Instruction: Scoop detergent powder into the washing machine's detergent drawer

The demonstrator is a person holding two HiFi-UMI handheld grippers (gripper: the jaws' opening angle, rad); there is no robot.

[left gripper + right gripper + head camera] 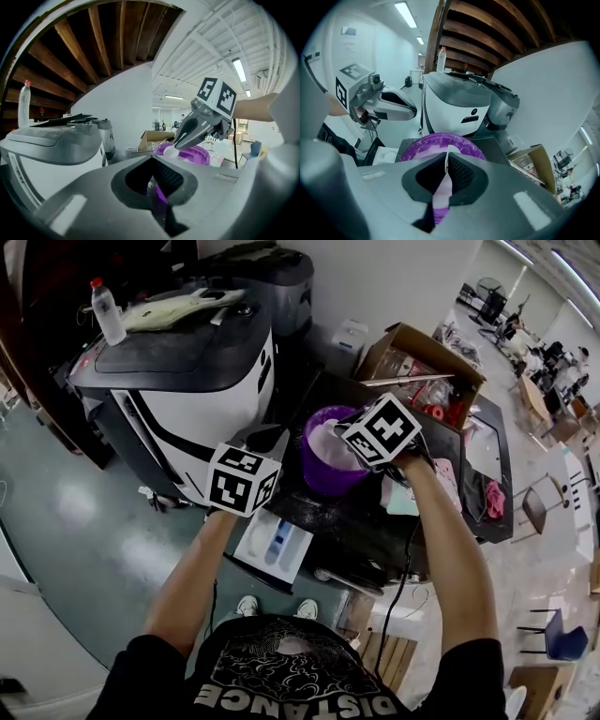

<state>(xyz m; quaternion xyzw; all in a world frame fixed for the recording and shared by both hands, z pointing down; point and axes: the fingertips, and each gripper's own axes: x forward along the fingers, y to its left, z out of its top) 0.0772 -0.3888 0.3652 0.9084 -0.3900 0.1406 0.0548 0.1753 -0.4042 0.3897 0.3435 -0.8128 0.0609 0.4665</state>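
Observation:
A purple tub (323, 479) holding white powder stands on a dark table beside the white washing machine (187, 381). The machine's white detergent drawer (277, 545) is pulled open below the tub. My left gripper (266, 439) is shut at the tub's left edge, with a purple, powder-dusted strip of the rim between its jaws (152, 180). My right gripper (343, 442) hangs over the tub (417, 146), shut on a thin white scoop (448, 152). From the left gripper view the scoop (171, 153) shows at the right gripper's (180, 140) tips, just above the tub (197, 153).
A clear bottle (106, 311) and a pale cloth lie on the machine's dark lid. An open cardboard box (422, 371) sits behind the tub. The black table (375, 531) carries pink cloth (493, 499) at its right end. A blue chair (561, 638) stands at the lower right.

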